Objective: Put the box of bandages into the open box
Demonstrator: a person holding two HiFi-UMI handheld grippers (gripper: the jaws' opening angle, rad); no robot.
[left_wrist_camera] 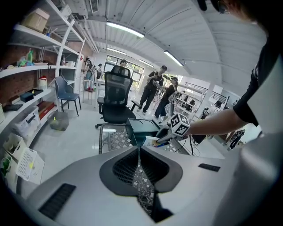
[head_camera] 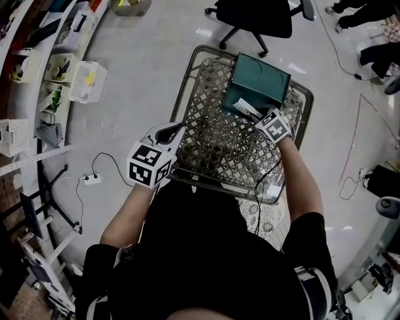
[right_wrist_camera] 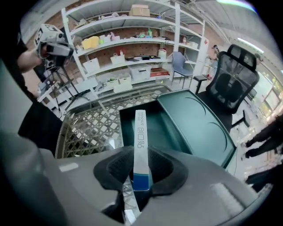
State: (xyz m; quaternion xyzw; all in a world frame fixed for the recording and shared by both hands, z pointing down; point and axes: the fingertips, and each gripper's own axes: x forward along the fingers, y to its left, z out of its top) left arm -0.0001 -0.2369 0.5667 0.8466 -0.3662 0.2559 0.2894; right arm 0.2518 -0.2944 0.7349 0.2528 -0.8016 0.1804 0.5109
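The box of bandages [right_wrist_camera: 140, 132], white with a blue end, stands edge-on between the jaws of my right gripper [right_wrist_camera: 140, 155], which is shut on it. It juts out over the dark inside of the open green box [right_wrist_camera: 168, 128], whose lid lies back to the right. From the head view the green box [head_camera: 259, 78] sits at the far right of a wire basket [head_camera: 212, 144], and the right gripper [head_camera: 253, 116] holds the bandage box [head_camera: 245, 109] at its near edge. My left gripper [head_camera: 178, 128] hovers shut and empty over the basket's left rim.
White shelves with bins [head_camera: 84, 78] line the left side. A black office chair [head_camera: 256, 19] stands beyond the basket. A power strip with cable [head_camera: 92, 179] lies on the floor at the left. People stand in the background of the left gripper view.
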